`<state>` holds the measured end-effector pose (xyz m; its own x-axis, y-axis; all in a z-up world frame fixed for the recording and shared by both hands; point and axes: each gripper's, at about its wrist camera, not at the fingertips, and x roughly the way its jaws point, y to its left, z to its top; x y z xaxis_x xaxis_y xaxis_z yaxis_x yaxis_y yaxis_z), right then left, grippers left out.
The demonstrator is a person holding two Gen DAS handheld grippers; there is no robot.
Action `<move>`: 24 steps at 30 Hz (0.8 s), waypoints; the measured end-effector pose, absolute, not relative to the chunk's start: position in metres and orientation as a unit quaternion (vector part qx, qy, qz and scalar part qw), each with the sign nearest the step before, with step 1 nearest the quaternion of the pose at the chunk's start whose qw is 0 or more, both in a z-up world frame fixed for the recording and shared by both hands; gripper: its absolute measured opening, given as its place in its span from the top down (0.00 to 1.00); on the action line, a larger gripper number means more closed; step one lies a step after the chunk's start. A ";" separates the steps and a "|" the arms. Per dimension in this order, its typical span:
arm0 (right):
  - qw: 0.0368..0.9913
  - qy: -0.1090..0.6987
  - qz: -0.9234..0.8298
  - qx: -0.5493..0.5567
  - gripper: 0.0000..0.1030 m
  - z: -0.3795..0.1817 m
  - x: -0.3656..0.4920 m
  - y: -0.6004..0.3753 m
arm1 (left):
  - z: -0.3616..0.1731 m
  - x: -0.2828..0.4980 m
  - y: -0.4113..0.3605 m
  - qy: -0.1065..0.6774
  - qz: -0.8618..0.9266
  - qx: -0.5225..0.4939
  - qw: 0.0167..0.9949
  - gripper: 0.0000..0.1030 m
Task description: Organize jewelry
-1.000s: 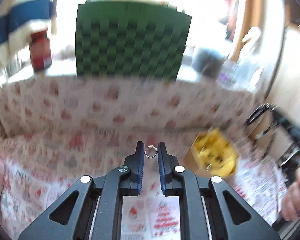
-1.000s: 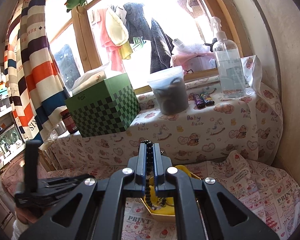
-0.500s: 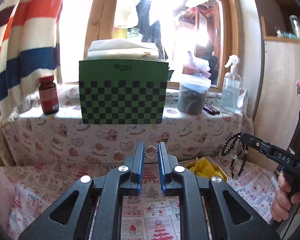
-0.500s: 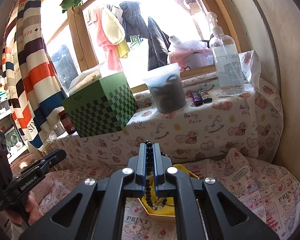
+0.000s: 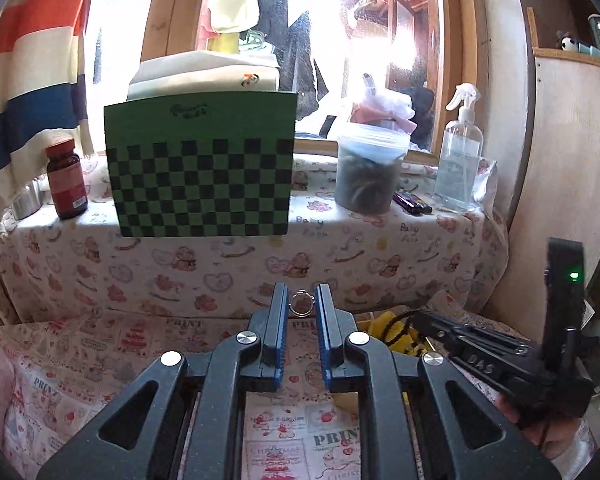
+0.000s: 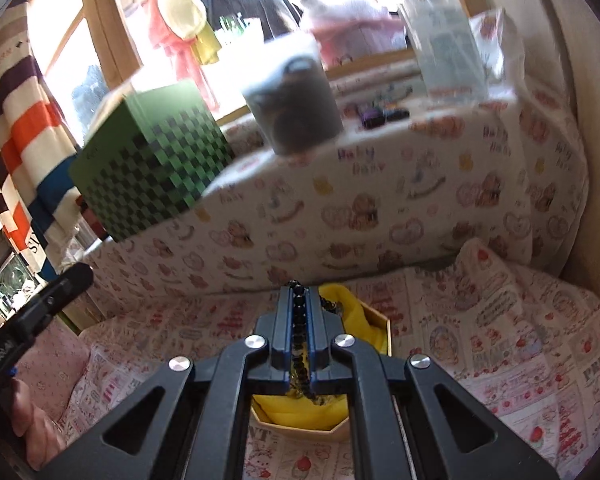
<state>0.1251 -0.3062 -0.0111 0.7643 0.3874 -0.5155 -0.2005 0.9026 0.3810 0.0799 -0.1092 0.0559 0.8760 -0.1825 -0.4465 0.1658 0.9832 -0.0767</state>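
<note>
1. Currently, my left gripper [image 5: 301,304] pinches a small silver ring [image 5: 301,305] between its blue pads, held in the air in front of the ledge draped in bear-print cloth [image 5: 260,256].
2. My right gripper [image 6: 299,304] is pressed together on a strand of black beads [image 6: 300,340]; the strand runs down between the pads and hangs over the box below.
3. That small box [image 6: 380,320], lined with yellow cloth [image 6: 300,412], sits on the printed cloth [image 6: 500,340] directly under my right gripper, and part of the bead strand trails over its yellow lining.
4. On the ledge, a clear plastic tub [image 5: 366,172] holds a dark mass I cannot identify; a green checkered box [image 5: 198,172] carries folded white material on top.
5. Only the left wrist view shows sharply the brown jar with a red lid [image 5: 65,180], the spray bottle [image 5: 460,160] and the two lighters [image 5: 412,204]; the right wrist view smears that ledge with motion blur.
6. Only the right wrist view shows the box's yellow interior from above; the left view catches just a yellow sliver behind my right gripper.
7. Each view catches the other gripper at its edge, with a hand [image 6: 32,420] gripping the left one.
</note>
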 end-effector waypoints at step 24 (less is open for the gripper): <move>0.922 0.292 0.090 0.239 0.47 0.003 0.120 -0.367 | 0.023 0.116 -0.165 0.316 -0.121 -0.002 0.941 0.47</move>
<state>0.1200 -0.3670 0.0033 0.8130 0.3055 -0.4956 -0.0257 0.8693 0.4937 0.1164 -0.1646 0.0230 0.7714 -0.2286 -0.5939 0.2264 0.9708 -0.0795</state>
